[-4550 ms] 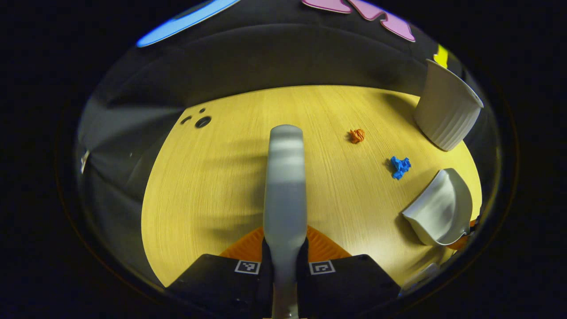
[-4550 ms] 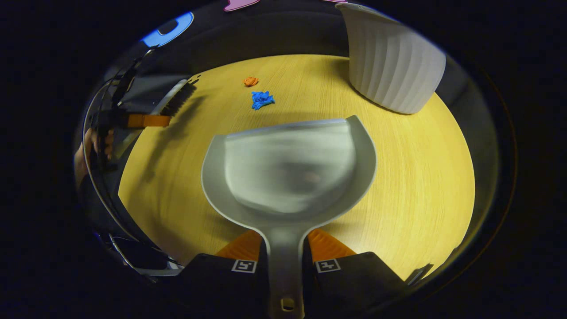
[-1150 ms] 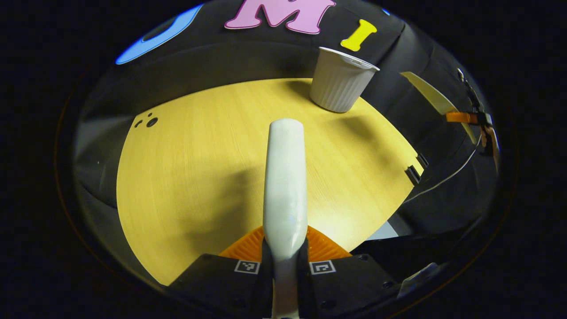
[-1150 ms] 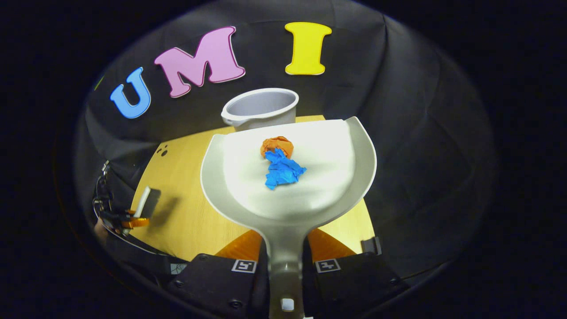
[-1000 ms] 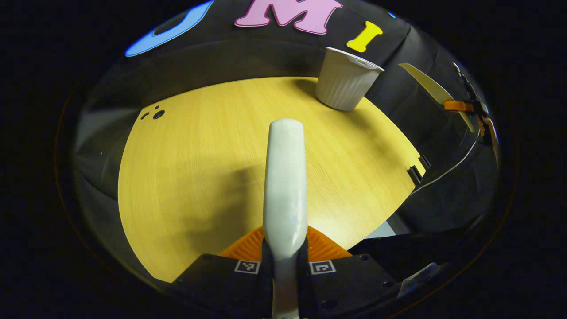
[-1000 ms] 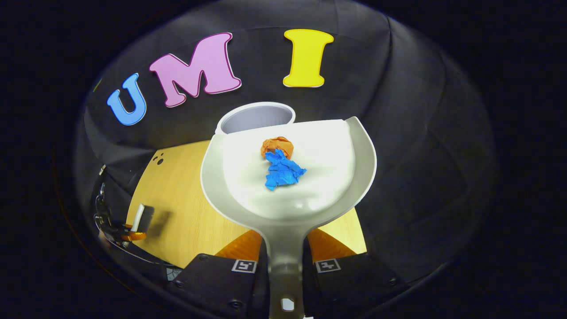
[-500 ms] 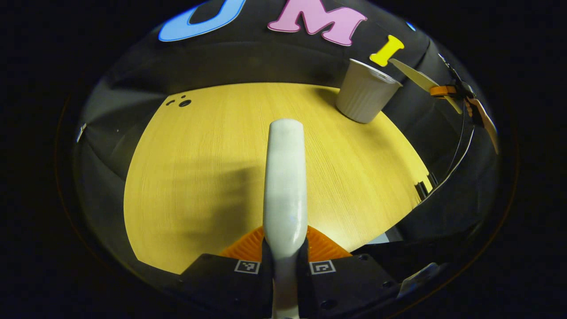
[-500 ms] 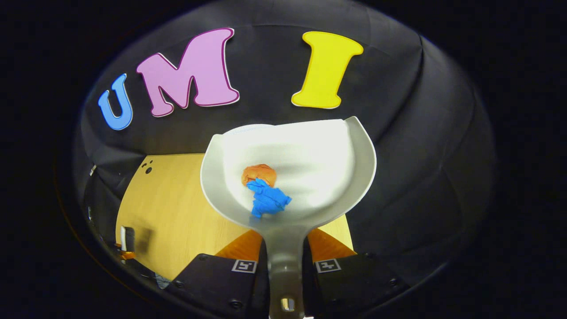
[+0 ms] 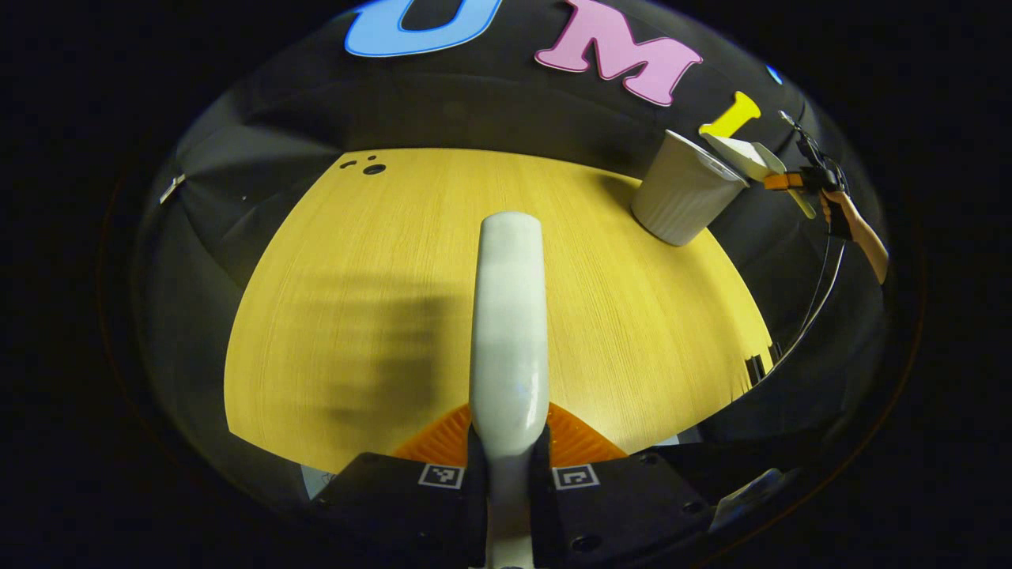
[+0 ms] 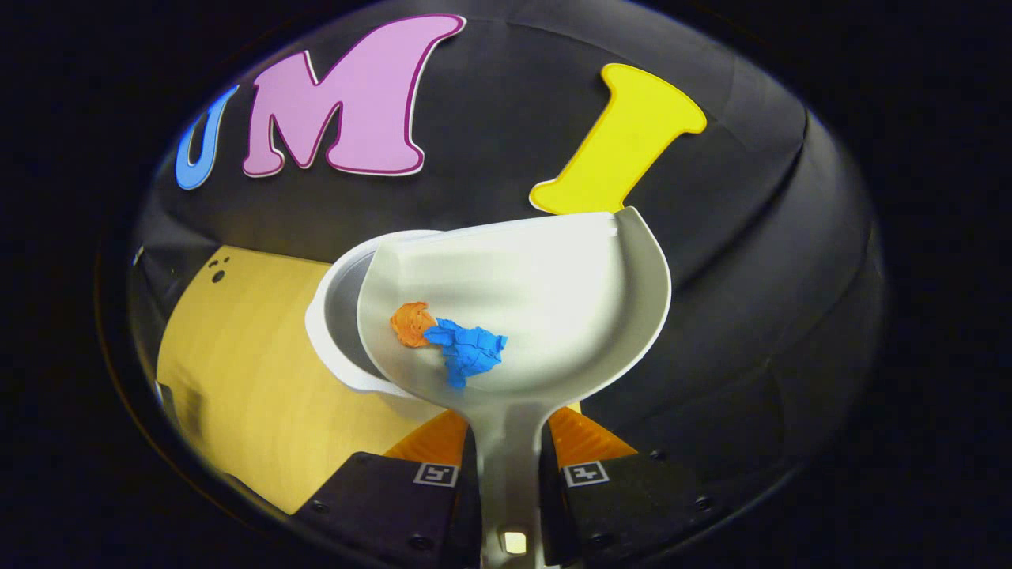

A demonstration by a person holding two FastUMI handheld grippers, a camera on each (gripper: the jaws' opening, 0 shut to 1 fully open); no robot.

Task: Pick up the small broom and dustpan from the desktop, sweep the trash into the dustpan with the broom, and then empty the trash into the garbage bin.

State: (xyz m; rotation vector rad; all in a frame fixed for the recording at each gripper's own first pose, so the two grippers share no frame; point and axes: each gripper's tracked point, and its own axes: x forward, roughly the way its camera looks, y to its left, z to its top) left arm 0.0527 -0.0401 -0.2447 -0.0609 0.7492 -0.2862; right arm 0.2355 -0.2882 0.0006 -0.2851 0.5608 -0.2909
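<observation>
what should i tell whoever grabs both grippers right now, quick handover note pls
Left gripper: shut on the broom handle, held over the table.
Right gripper: shut on the dustpan handle, with the pan raised over the garbage bin.
Trash: the orange wad and the blue wad both lie in the dustpan, near its left side.
Bin: stands upright at the far right of the table in the left gripper view.
Done: both tools picked up, trash swept into the pan.
Left: tip the dustpan so both wads drop into the bin.
</observation>
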